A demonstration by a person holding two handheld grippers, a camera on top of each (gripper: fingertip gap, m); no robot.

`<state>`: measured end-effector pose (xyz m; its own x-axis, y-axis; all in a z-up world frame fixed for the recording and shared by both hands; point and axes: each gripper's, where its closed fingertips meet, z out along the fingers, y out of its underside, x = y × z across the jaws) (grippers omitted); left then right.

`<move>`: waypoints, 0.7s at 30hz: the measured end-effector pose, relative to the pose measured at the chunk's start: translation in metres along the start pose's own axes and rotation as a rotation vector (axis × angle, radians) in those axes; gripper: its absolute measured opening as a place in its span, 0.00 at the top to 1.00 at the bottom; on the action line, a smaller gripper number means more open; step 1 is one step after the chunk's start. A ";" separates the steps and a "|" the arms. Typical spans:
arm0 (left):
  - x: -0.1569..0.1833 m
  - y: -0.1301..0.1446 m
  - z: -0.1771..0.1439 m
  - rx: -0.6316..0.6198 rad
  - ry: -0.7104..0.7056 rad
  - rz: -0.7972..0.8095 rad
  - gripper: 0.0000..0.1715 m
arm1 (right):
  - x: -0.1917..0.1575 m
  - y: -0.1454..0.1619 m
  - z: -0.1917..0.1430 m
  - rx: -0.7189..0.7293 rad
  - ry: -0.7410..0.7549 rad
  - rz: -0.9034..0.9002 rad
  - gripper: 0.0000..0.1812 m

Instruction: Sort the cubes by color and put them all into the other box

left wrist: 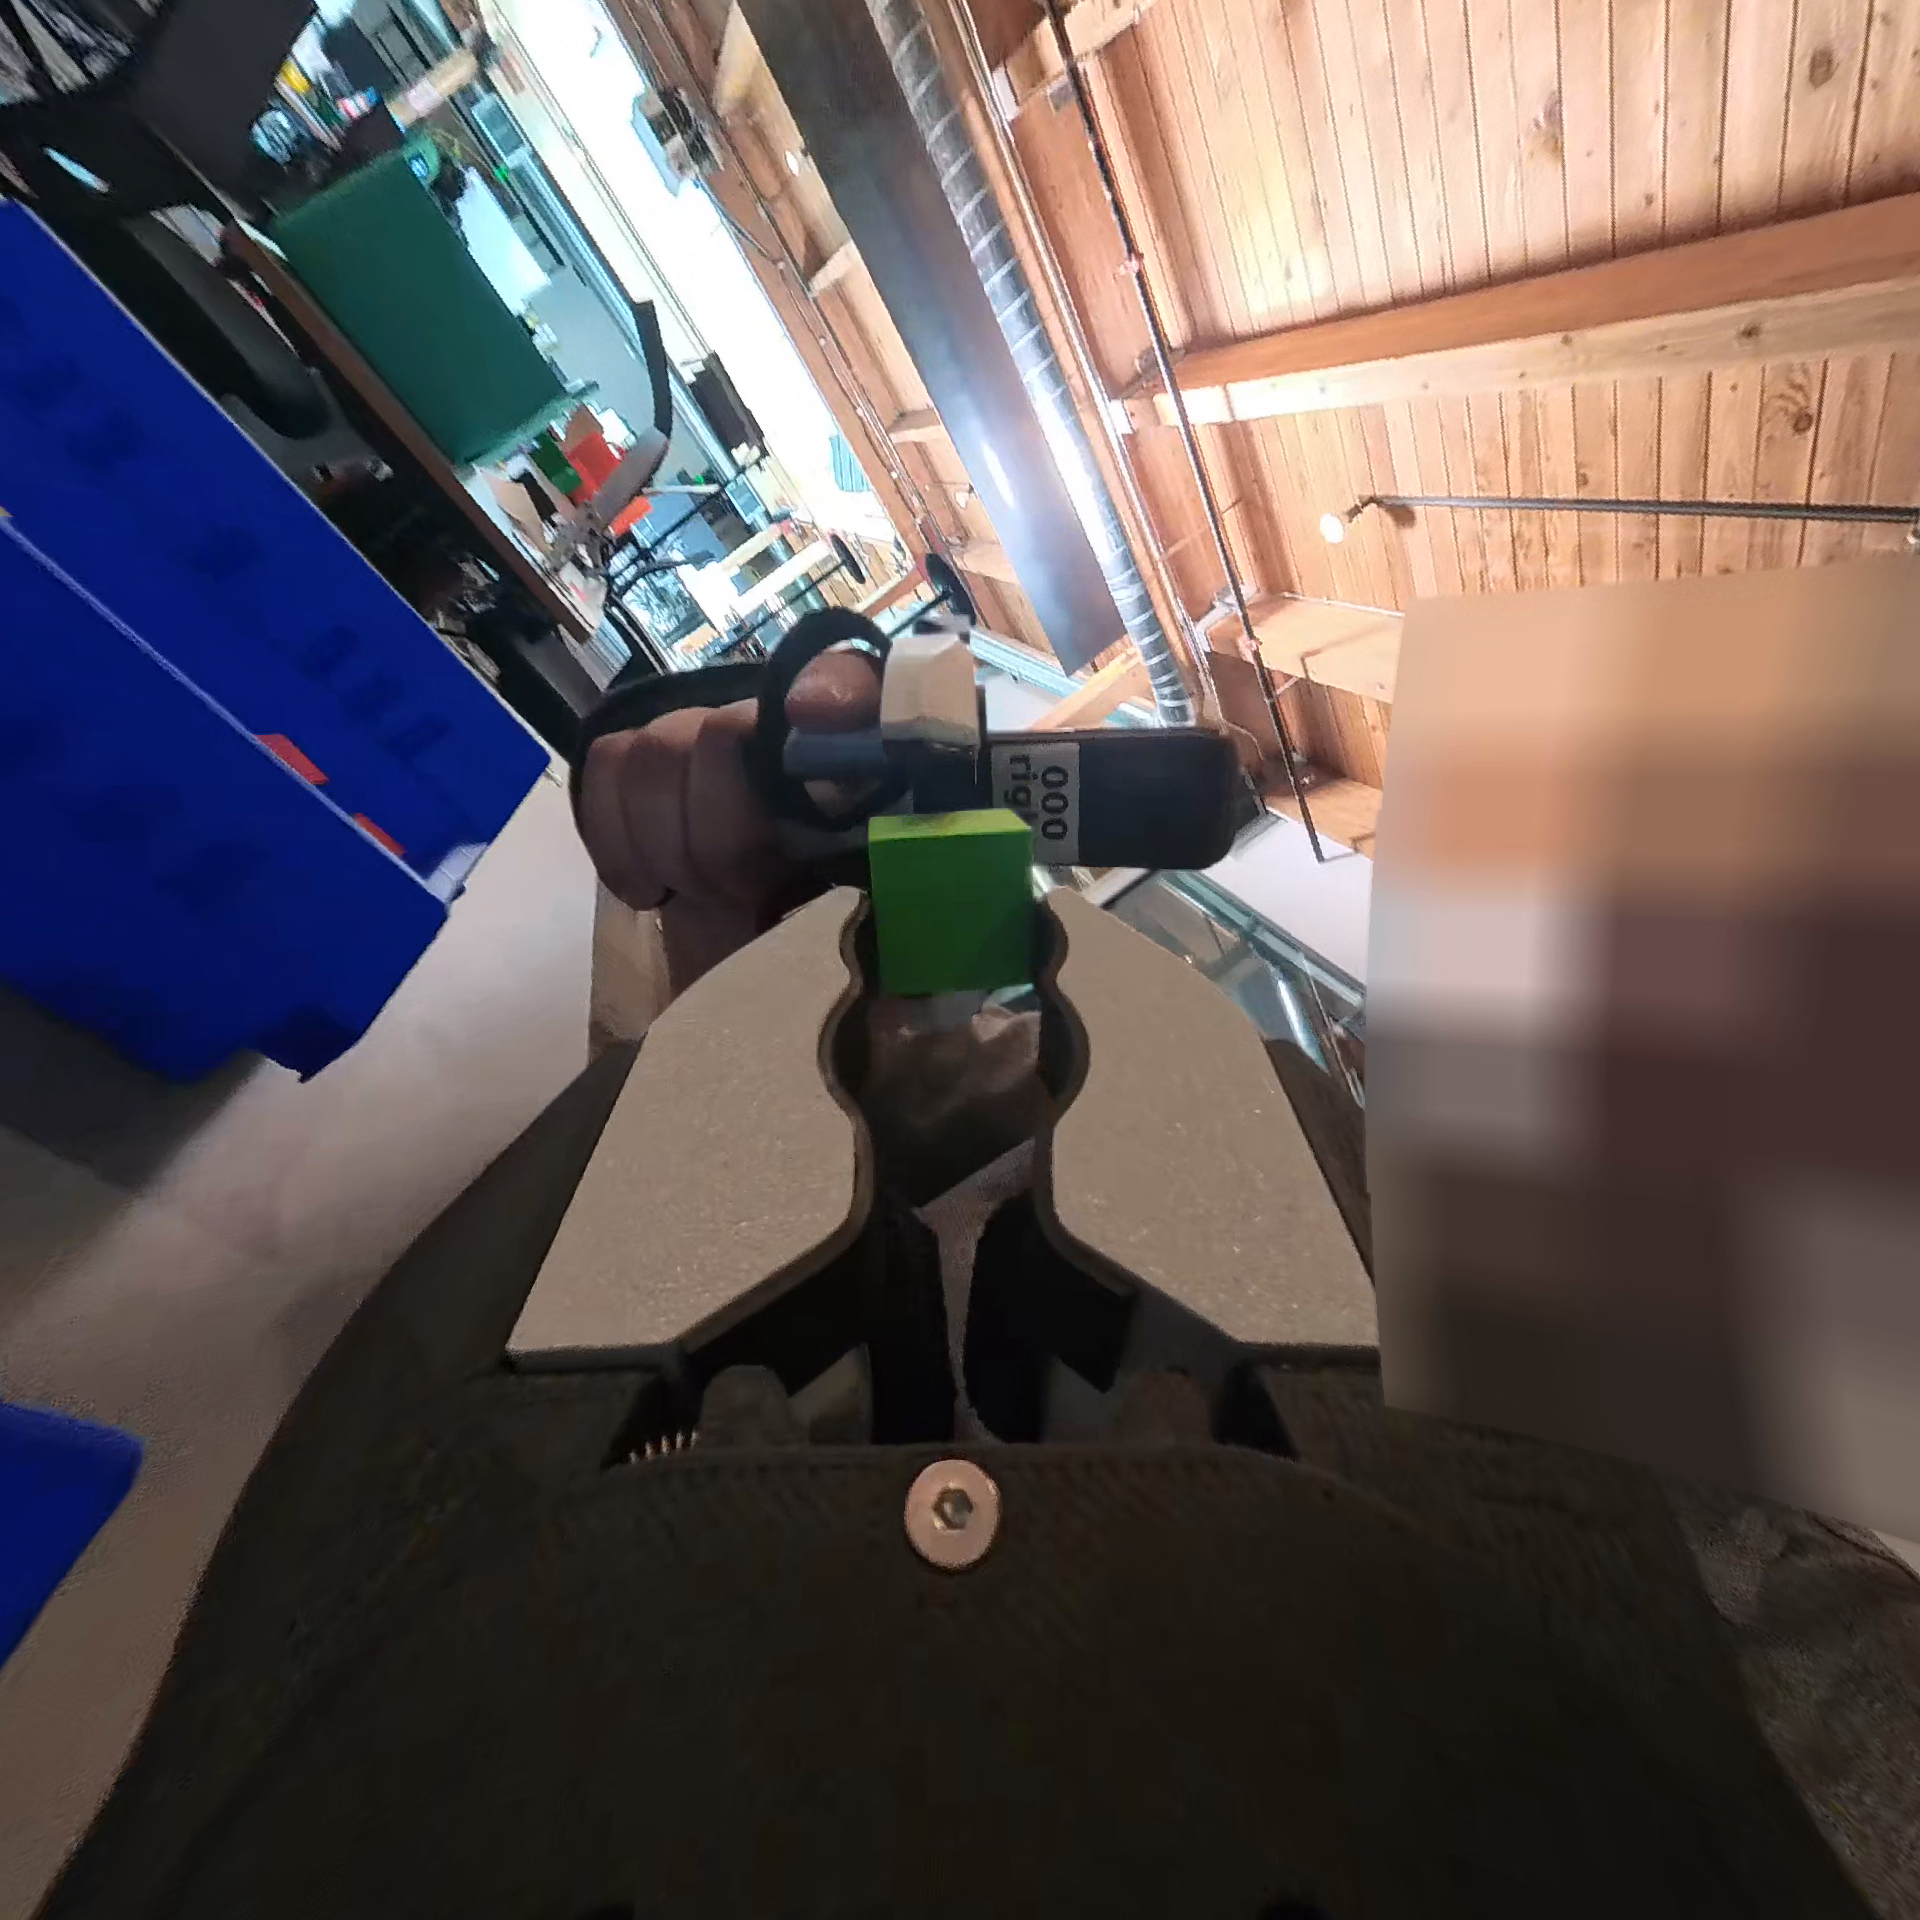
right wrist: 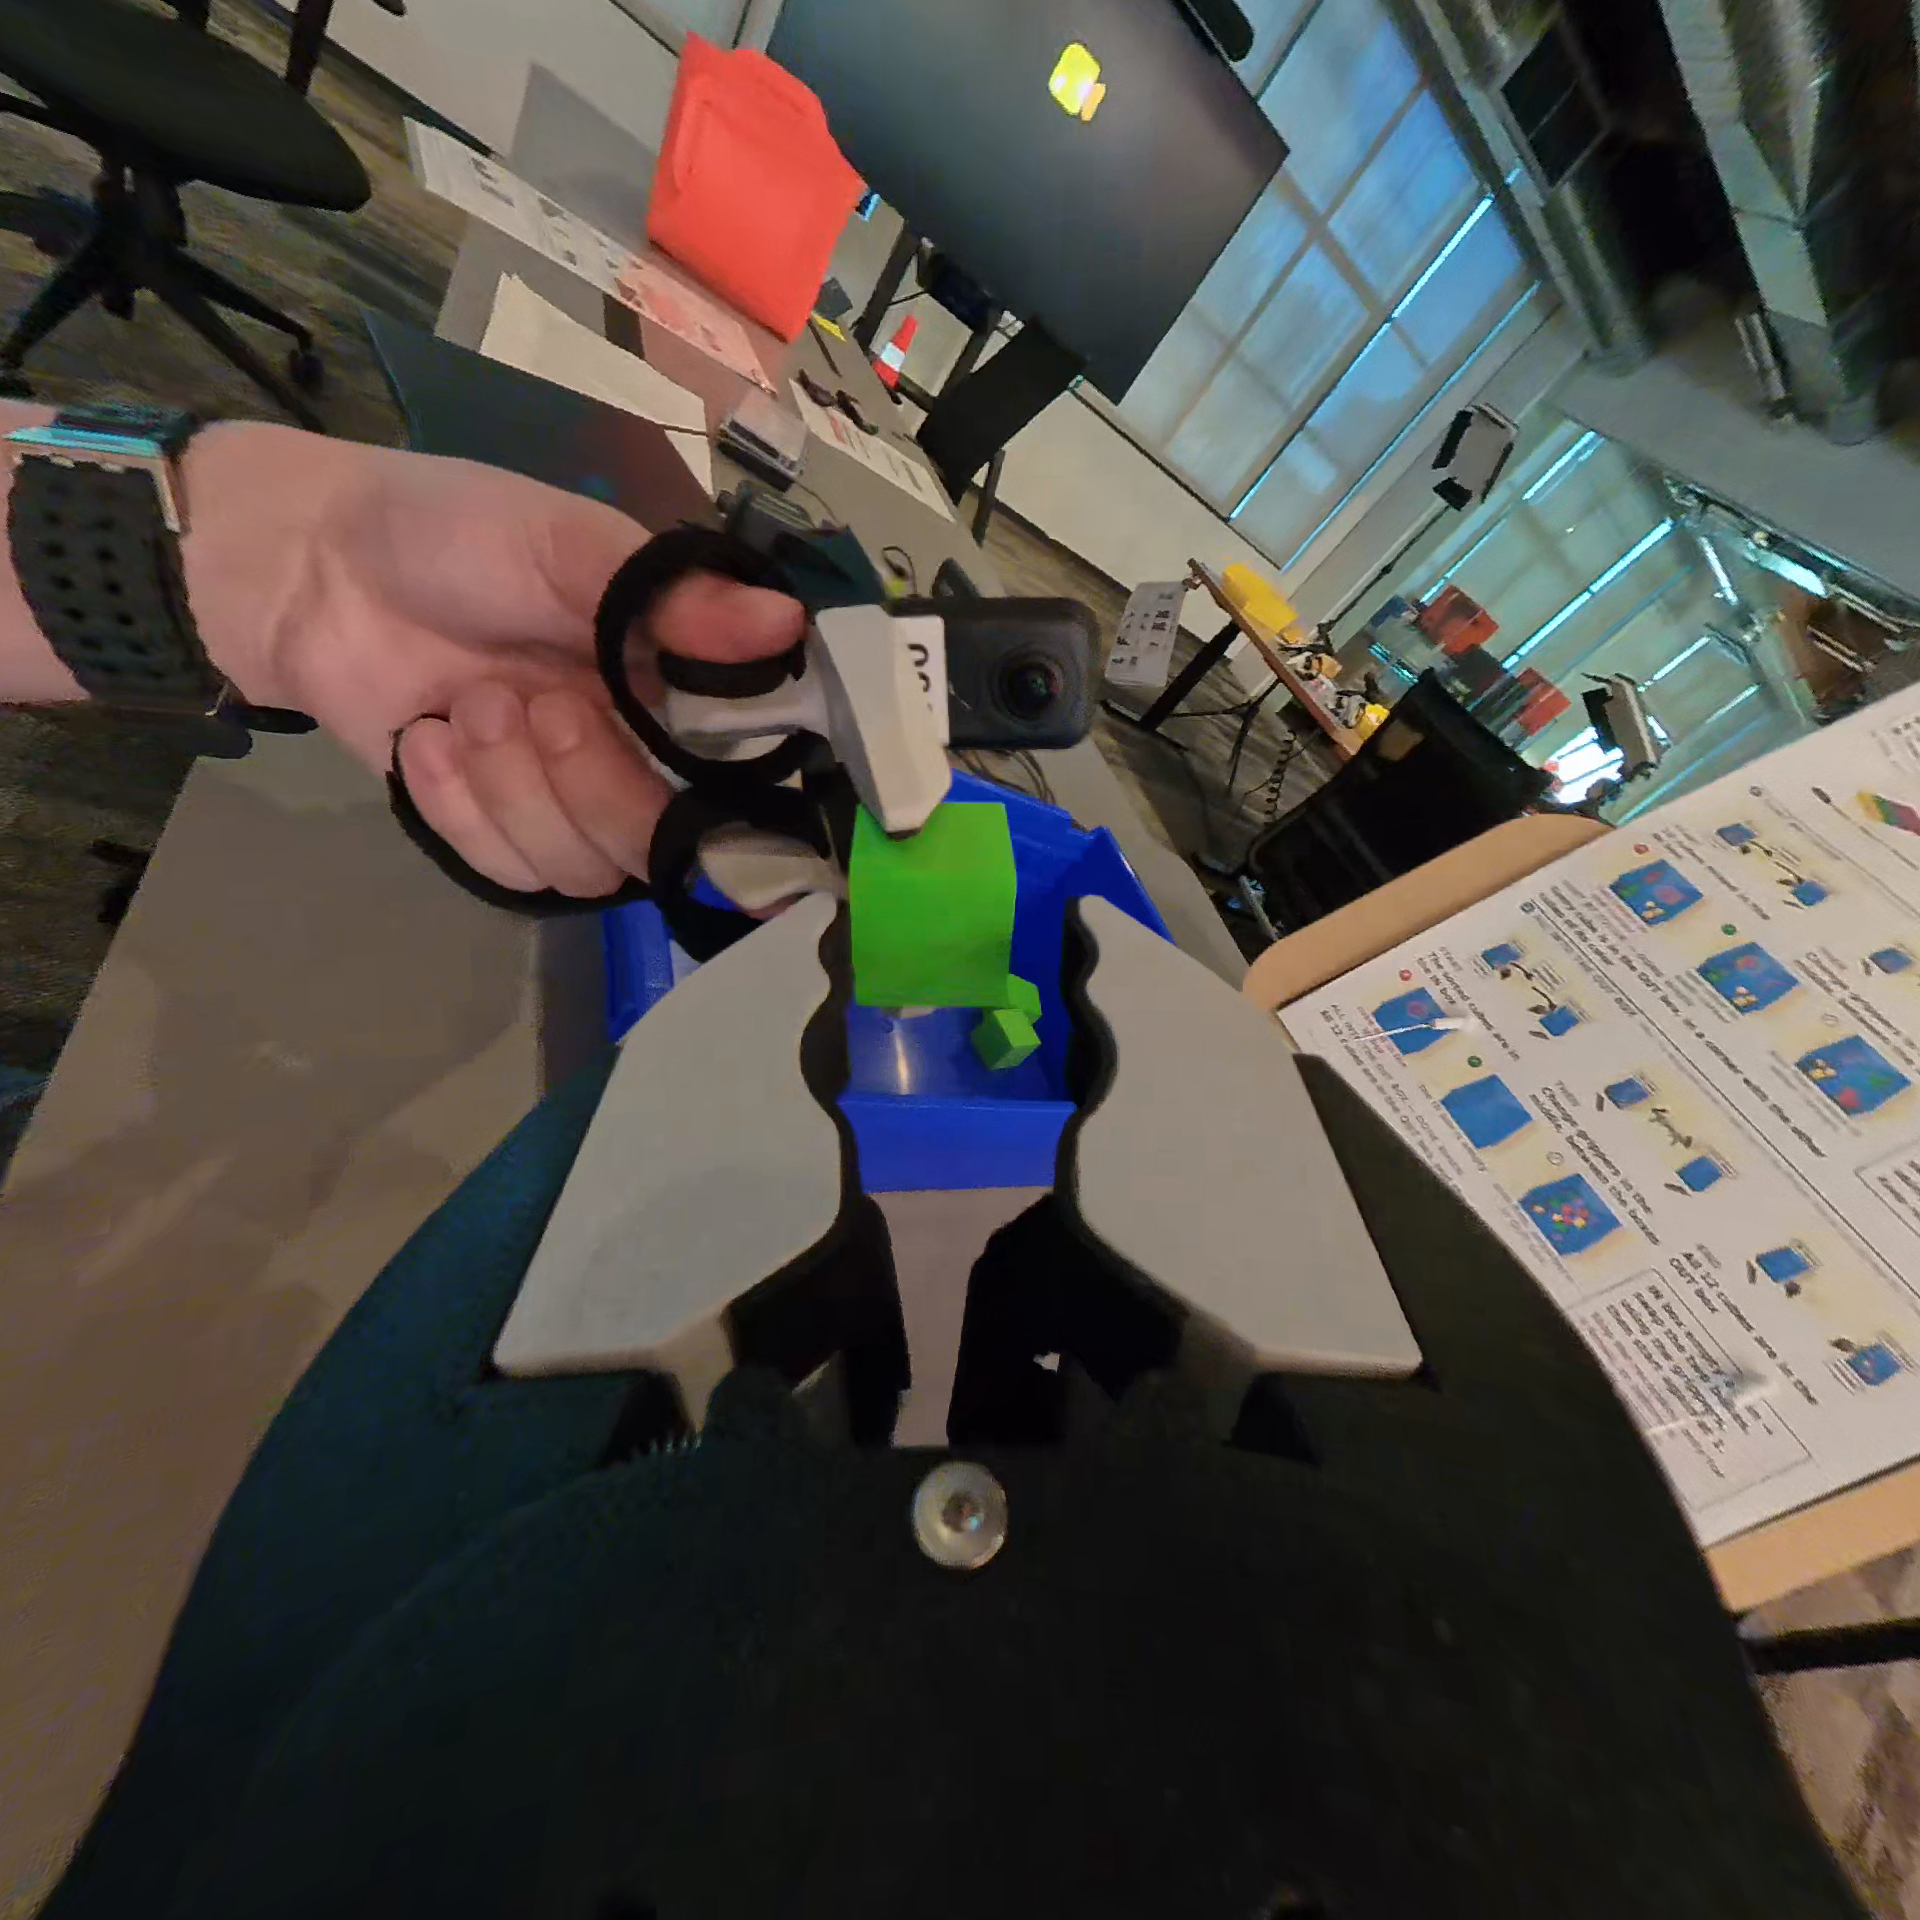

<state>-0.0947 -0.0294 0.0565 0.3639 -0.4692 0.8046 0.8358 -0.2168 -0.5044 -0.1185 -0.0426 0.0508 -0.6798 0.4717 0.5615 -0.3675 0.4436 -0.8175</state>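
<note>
My left gripper (left wrist: pixel 951 940) is closed on a green block (left wrist: pixel 951 902), its 2 grey fingers (left wrist: pixel 727 1122) pressing the block's opposite side faces near their tips. In the left wrist view the block stands proud of the fingertips, its long axis running along the fingers and pointing toward the wooden ceiling (left wrist: pixel 1507 260). Just beyond the block, a hand (left wrist: pixel 686 800) holds the other gripper's black loop handle.

My right gripper (right wrist: pixel 951 940) stands open — its grey fingers (right wrist: pixel 717 1122) flank the same green block (right wrist: pixel 930 904) with a gap on the right side; whether the left finger touches the block I cannot tell. In the right wrist view the block's long axis runs roughly up the frame, slightly tilted. A grey fingertip of the left gripper presses the block's top face; the left hand (right wrist: pixel 447 665), wearing a dark watch (right wrist: pixel 99 561), grips that tool's loops, and its camera (right wrist: pixel 1023 675) sits just above the block.

Directly behind the block lies a blue bin (right wrist: pixel 956 1132) on a grey table (right wrist: pixel 260 987). It contains 1 small green cube (right wrist: pixel 1006 1037), seen just below the block — other contents are hidden. Right of the block, a printed sheet (right wrist: pixel 1621 1091) rests on a tan board. In the left wrist view, large blue bins (left wrist: pixel 208 675) stand left of the block; their contents are not visible.
</note>
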 end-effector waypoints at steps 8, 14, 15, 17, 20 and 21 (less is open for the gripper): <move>0.003 -0.002 -0.002 0.008 0.039 -0.014 0.78 | -0.003 0.002 -0.010 -0.053 -0.029 -0.076 0.85; 0.009 -0.025 -0.035 0.115 -0.082 0.094 0.80 | 0.038 0.045 -0.065 -0.315 -0.051 -0.070 0.85; 0.011 -0.028 -0.039 0.122 -0.097 0.114 0.81 | 0.039 0.063 -0.077 -0.400 -0.109 -0.039 0.85; 0.017 -0.032 -0.044 0.128 -0.110 0.144 0.83 | 0.036 0.104 -0.103 -0.581 -0.237 0.024 0.84; 0.022 -0.034 -0.047 0.119 -0.125 0.179 0.85 | 0.015 0.167 -0.140 -0.854 -0.444 0.154 0.84; 0.022 -0.035 -0.047 0.118 -0.134 0.187 0.85 | 0.009 0.184 -0.149 -0.931 -0.496 0.188 0.84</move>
<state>-0.1350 -0.0730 0.0770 0.5611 -0.3726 0.7391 0.7882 -0.0323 -0.6146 -0.0977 0.1565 -0.0758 -0.9340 0.3239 0.1509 0.2564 0.9016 -0.3484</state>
